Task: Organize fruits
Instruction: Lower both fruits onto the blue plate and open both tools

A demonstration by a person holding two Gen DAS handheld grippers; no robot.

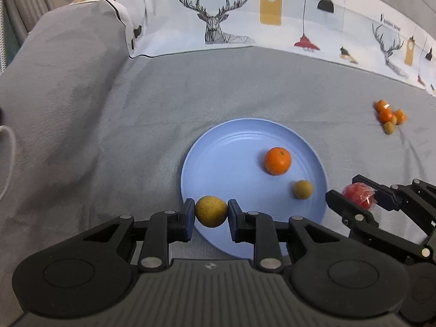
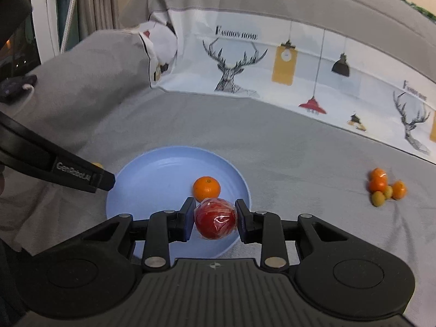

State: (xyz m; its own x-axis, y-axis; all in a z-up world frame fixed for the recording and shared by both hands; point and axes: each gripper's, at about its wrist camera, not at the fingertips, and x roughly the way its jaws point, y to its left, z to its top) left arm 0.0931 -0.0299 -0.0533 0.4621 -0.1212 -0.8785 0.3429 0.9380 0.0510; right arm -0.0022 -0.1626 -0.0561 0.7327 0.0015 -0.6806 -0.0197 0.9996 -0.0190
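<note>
A light blue plate point(image 1: 218, 163) lies on the grey cover and holds an orange tangerine point(image 1: 278, 160) and a small brownish-yellow fruit point(image 1: 303, 189). My left gripper point(image 1: 211, 212) is shut on a yellow-brown round fruit point(image 1: 211, 211) over the plate's near left rim. My right gripper point(image 2: 215, 219) is shut on a red fruit in clear wrap point(image 2: 215, 219) above the plate's point(image 2: 152, 169) near right edge, just in front of the tangerine point(image 2: 206, 188). In the left wrist view the right gripper point(image 1: 357, 194) with the red fruit point(image 1: 357, 194) hangs beside the plate's right rim.
A small heap of tangerines and yellow-green fruits point(image 1: 391, 117) point(image 2: 387, 186) lies on the cover to the far right. A white printed pillow with deer and lamps point(image 1: 245, 13) lines the back. Folded grey bedding point(image 1: 68, 54) rises at the left.
</note>
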